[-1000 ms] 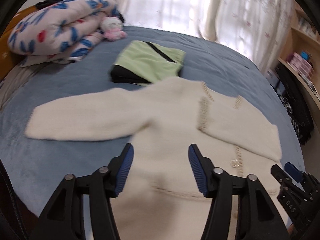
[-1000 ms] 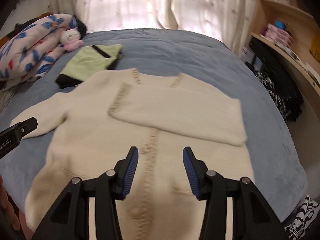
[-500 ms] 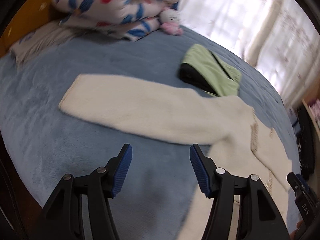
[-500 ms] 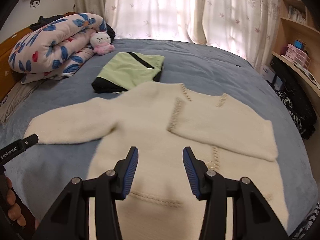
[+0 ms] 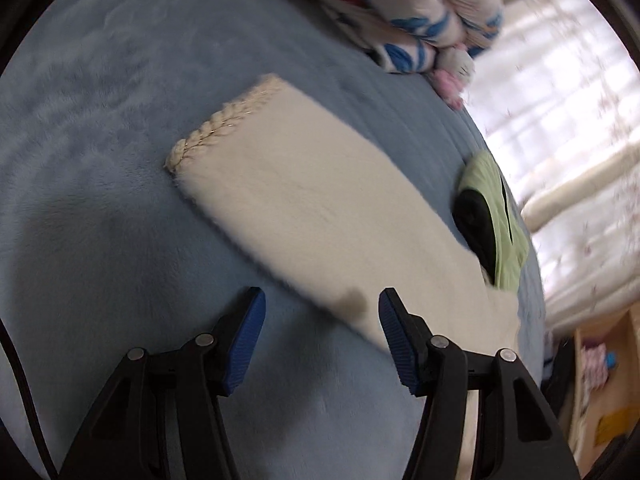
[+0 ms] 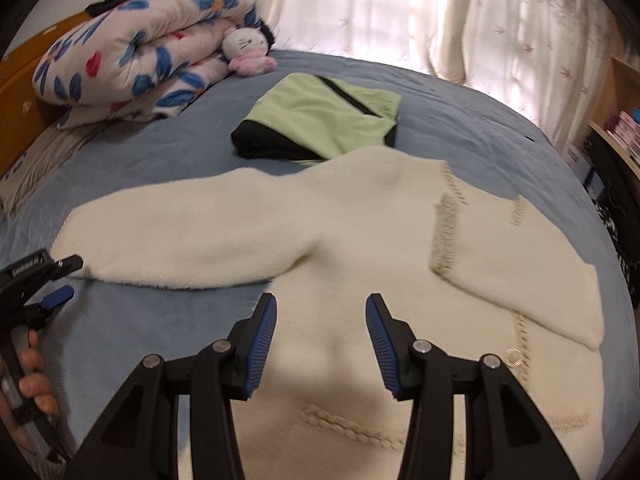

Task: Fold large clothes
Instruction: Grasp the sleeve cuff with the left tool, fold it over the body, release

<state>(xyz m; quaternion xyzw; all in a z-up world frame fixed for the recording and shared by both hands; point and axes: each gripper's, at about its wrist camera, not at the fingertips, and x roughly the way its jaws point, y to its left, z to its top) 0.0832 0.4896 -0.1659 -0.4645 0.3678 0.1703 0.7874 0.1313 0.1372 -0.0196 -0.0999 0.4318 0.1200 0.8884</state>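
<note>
A cream knit sweater (image 6: pixel 360 240) lies flat on the blue bed (image 6: pixel 168 152), front up. One sleeve is folded across its chest (image 6: pixel 520 280); the other sleeve (image 5: pixel 312 208) stretches out to the left and ends in a braided cuff (image 5: pixel 216 128). My left gripper (image 5: pixel 320 300) hovers low over this sleeve's near edge; its jaws are closing, and the pads press on nothing. In the right wrist view the left gripper (image 6: pixel 70 277) sits just beside the cuff end. My right gripper (image 6: pixel 321 304) hangs open above the sweater's body, empty.
A folded green and black garment (image 6: pixel 332 116) lies just beyond the sweater's shoulder. A rolled floral quilt (image 6: pixel 132 52) and a small plush toy (image 6: pixel 246 50) sit at the head of the bed. Shelves (image 6: pixel 624 128) stand on the right. A hand (image 6: pixel 34 376) grips the left tool.
My left gripper has swung left along the outstretched sleeve toward its cuff, dropped lower and rolled. My right gripper has shifted left over the sweater's body. The sweater has not moved.
</note>
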